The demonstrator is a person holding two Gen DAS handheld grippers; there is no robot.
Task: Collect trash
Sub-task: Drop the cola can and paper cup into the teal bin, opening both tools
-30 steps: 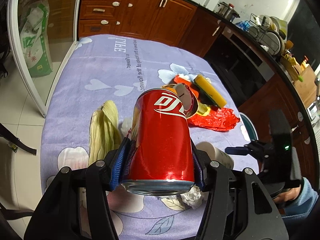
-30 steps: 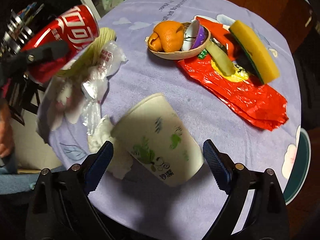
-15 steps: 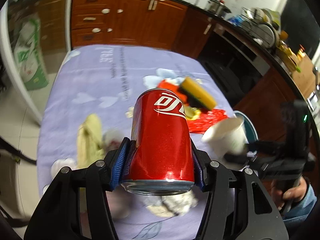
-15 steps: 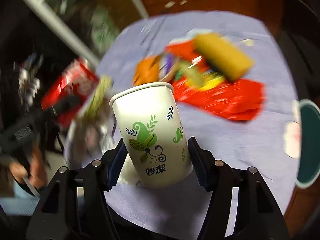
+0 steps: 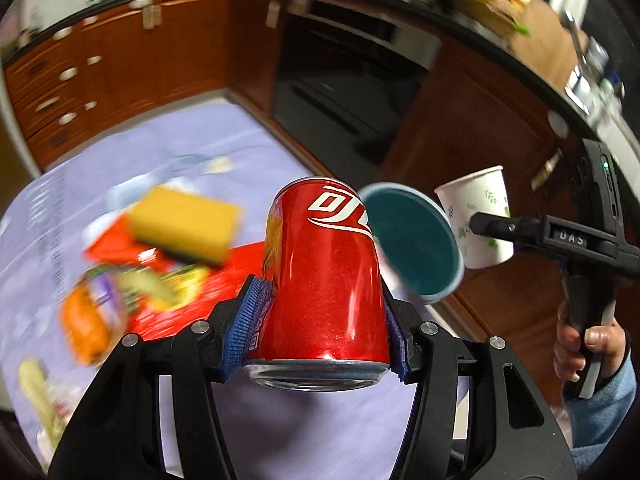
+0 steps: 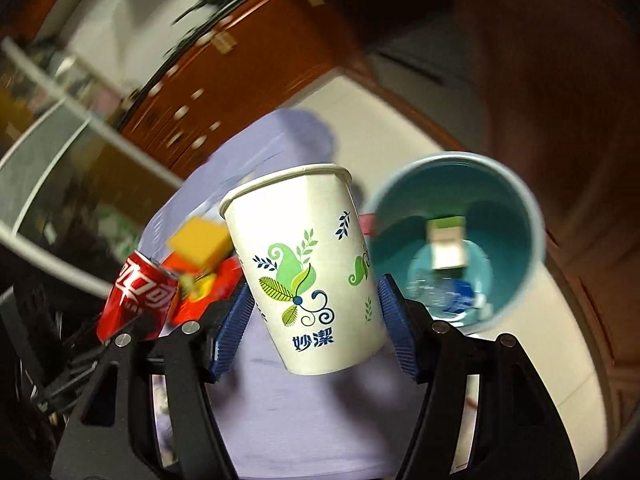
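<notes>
Trash is held in both hands: a red soda can (image 5: pixel 324 280) is pinched between the blue pads of the left hand-held gripper (image 5: pixel 320 320), and a white paper cup (image 6: pixel 308 268) with a green leaf print is clamped upright in the right hand-held gripper (image 6: pixel 314 328), whose jaws have just been closing onto it. Both are carried above the edge of the purple-clothed surface (image 5: pixel 168 152), near a teal bin (image 6: pixel 516 208) that stands on the pale floor just beside it and already holds some litter.

Crushing of the thin-walled cup is the likeliest fault, should the squeeze be tightened; a slip is possible, since it is gripped low on its tapered body. A miss is also to be feared if either piece is released short of the bin's rim, and a clash of the two tools over the one opening cannot be ruled out.

Room above the bin appears open, though dark wooden cabinets (image 5: pixel 472 128) close it in behind. More litter, a yellow sponge (image 5: pixel 184 224) and a red wrapper (image 5: pixel 224 276) among it, is left on the surface.
</notes>
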